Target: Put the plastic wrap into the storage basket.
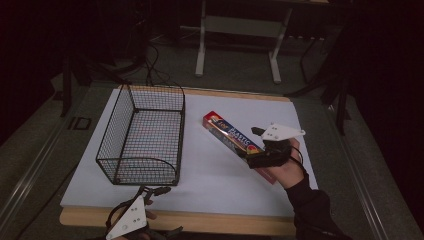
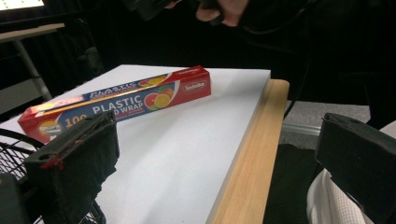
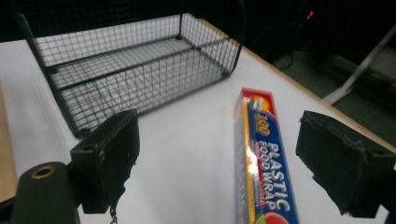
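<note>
Setting: dark room; a white board (image 1: 210, 175) lies on a wood-edged worktop (image 1: 200, 222), with grey carpet and a desk frame beyond.
Landmark: black wire-mesh basket (image 1: 142, 135), rectangular and open-topped, standing empty on the board.
Task item: long red-and-blue cardboard box of plastic food wrap (image 1: 232, 140), lying flat and diagonal on the board, to the right of the basket and apart from it.
Right tool (image 1: 260, 150): over the box end farthest from the basket. Jaws spread wide, released. In the right gripper view the box (image 3: 261, 168) runs up between the two jaws, nearer the right one; neither pad presses on it.
Left tool (image 1: 152, 192): just in front of the basket's near wall, at the worktop edge. Jaws wide apart, nothing between them, touching nothing.
Risk 1: an off-centre closure would likely push the box sideways or spin it on the smooth board.
Risk 2: a grip this near one end leaves the long box free to droop or swing when lifted.
Risk 3: a box carried crosswise could catch on the basket rim.
</note>
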`<state>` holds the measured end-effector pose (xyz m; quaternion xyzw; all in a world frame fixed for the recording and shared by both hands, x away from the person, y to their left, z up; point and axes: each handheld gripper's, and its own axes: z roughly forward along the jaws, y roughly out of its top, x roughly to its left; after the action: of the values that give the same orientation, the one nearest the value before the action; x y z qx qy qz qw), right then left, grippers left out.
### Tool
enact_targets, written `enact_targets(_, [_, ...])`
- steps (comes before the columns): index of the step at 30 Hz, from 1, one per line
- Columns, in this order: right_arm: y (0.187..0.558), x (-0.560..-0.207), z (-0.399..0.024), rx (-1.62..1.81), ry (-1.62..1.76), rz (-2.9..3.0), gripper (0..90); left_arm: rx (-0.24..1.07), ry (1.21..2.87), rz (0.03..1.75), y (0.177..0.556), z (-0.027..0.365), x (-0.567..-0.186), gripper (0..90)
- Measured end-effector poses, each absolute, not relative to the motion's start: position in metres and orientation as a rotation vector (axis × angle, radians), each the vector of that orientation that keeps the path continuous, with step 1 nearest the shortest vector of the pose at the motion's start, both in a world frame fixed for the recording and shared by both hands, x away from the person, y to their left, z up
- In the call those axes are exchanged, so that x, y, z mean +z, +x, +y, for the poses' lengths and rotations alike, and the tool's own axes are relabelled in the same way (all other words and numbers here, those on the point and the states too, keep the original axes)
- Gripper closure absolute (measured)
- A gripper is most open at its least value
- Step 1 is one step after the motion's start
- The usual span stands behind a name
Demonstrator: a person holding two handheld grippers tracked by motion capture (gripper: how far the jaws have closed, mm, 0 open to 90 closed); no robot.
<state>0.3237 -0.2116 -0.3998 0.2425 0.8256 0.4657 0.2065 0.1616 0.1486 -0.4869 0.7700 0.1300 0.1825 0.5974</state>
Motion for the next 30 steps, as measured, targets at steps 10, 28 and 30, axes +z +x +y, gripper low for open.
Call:
enact_targets(10, [0.371,-0.42,-0.214,1.186,0.797,2.406,17.3,0.407,1.761,0.323,0.163,0.152,-0.484,0.2])
enact_targets(28, [0.425,-0.477,-0.214,0.899,0.942,2.522,19.8,0.392,1.794,0.295,0.161,0.148,-0.487,0.2])
enact_targets(30, [0.427,-0.483,-0.215,0.834,0.911,2.522,20.4,0.394,1.795,0.298,0.161,0.148,-0.487,0.2])
